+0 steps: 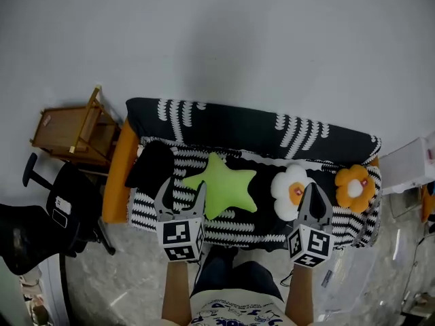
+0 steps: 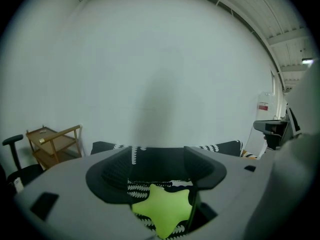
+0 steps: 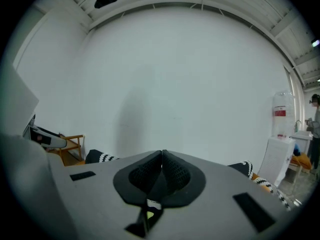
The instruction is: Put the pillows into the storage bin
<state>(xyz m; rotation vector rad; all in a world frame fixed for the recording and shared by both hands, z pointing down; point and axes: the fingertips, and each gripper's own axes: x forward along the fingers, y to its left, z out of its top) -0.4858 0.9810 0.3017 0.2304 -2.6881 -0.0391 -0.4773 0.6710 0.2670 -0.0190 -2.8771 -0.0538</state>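
Four pillows lie in a row on the sofa [image 1: 224, 124] seat: a plain pillow [image 1: 151, 163] at the sofa's left end, the star pillow [image 1: 221, 185] at its middle, a flower pillow [image 1: 291, 189] right of middle, and a second flower pillow [image 1: 353, 187] at its right end. A wooden trolley [image 1: 71, 131] stands beyond the sofa's left end, with an office chair [image 1: 47, 216] nearer the viewer.
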